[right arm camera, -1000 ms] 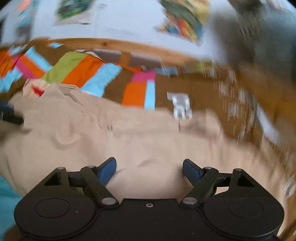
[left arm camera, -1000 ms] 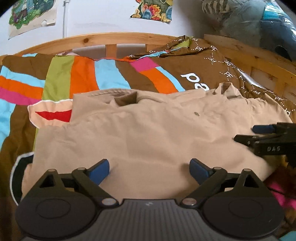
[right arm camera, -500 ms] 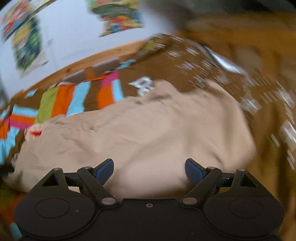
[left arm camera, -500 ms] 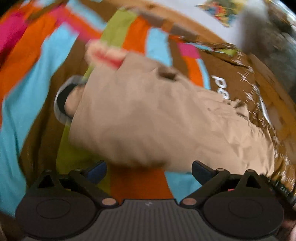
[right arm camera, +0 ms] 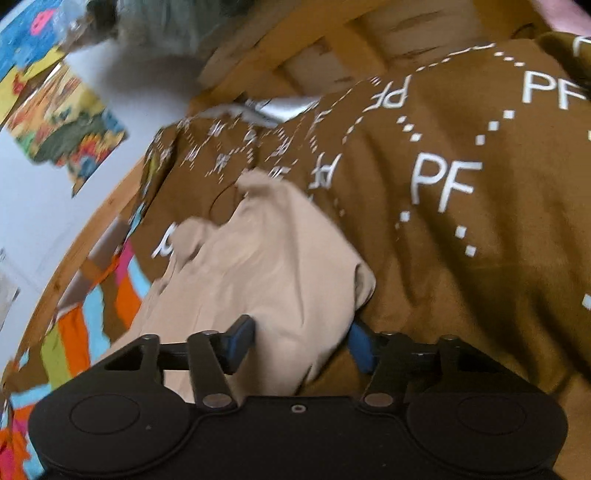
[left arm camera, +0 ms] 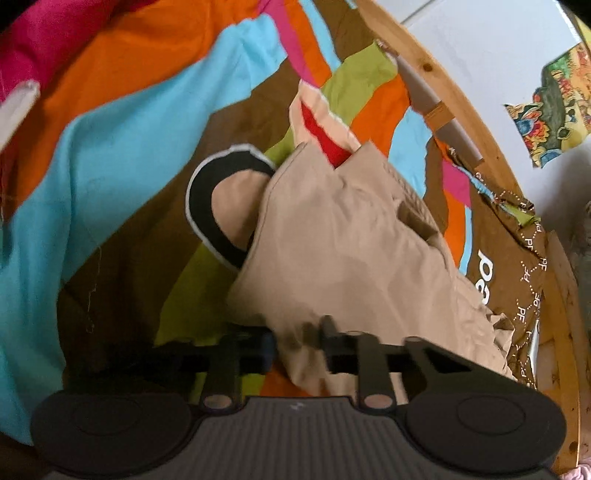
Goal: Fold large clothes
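A large tan garment (left arm camera: 332, 240) lies crumpled on a bed with a striped cover. In the left wrist view its near corner runs down between the fingers of my left gripper (left arm camera: 299, 339); the jaws are closing and stand narrow, pinching the cloth. In the right wrist view the other end of the tan garment (right arm camera: 266, 266) hangs between the blue pads of my right gripper (right arm camera: 301, 345). Those jaws are closing too but still stand fairly wide, with the fabric loose in the gap. Both views are tilted and blurred.
The striped bed cover (left arm camera: 110, 147) spreads to the left; its brown part printed with "PF" (right arm camera: 443, 184) rises on the right. A wooden bed rail (left arm camera: 443, 81) runs behind, below a white wall with posters (left arm camera: 554, 118). A grey bundle (right arm camera: 147, 22) sits past the rail.
Both grippers rolled and swung out to opposite ends of the tan garment. Their wide-open jaws have narrowed around its corners, the left far more than the right.
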### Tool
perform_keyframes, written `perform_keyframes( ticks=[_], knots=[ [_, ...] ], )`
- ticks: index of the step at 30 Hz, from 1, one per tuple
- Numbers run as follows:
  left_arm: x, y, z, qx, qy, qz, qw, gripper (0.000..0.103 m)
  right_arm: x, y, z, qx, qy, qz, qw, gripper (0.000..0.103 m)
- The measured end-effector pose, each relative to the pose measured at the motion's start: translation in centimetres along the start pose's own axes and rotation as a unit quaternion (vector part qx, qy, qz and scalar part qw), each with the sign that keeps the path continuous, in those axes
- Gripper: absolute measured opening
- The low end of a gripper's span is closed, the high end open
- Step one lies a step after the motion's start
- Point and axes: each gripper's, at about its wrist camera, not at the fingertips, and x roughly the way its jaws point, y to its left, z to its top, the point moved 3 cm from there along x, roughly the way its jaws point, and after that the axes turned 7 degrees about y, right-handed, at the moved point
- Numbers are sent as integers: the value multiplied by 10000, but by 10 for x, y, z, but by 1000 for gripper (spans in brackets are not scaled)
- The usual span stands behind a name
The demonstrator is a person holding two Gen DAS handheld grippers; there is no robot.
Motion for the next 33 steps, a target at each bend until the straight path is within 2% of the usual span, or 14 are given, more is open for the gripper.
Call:
perform_keyframes(
  ticks=[1,3,6,9,11,14,17,20,22,24,25,28,30,33],
  knots=[
    [-3,-3,-1,20,-56,-8,10000,13,0,-1,1,89,-55,-28,9999,49],
    [-10,-9,-2,130,-187,15,9997,3,0,-4,4,183,-101,-50,9998,33],
    [-32,-18,-5,292,-418,-66,9987,1,-14,1,4,-115,-280,-89,9995,12],
    [-52,-25,-4,490,-581,-11,9971,1,-43,16,5,-469,-456,-19,9979,5],
    [-52,-22,0,491,-481,112,9976,1,-64,25,4,-662,-486,-8,9966,4],
    [-37,-11,3,225,-176,185,9994,1,-84,31,-5,-933,-459,-168,9944,4],
    [-29,-3,5,146,-116,181,9997,2,-73,19,-16,-862,-162,-422,9952,5],
    [-28,-1,5,133,-124,159,9997,2,-67,8,-21,-646,-84,-522,9965,15],
    [-26,-2,5,171,-145,184,9996,2,-68,11,-20,-914,-214,-746,9928,23],
    [-28,-1,4,186,-163,175,9995,2,-71,20,-22,-1350,-420,-1020,9847,31],
    [-28,-2,4,193,-185,160,9995,2,-72,27,-23,-1629,-579,-1183,9778,32],
    [-31,-7,2,341,-301,136,9989,2,-80,52,-30,-2680,-1274,-1617,9412,32],
    [-34,-13,-1,533,-434,113,9976,2,-79,68,-34,-3178,-1428,-1430,9264,34],
    [-40,-22,-2,722,-587,74,9956,1,-56,104,-51,-3842,-1004,-687,9152,32]
  ],
)
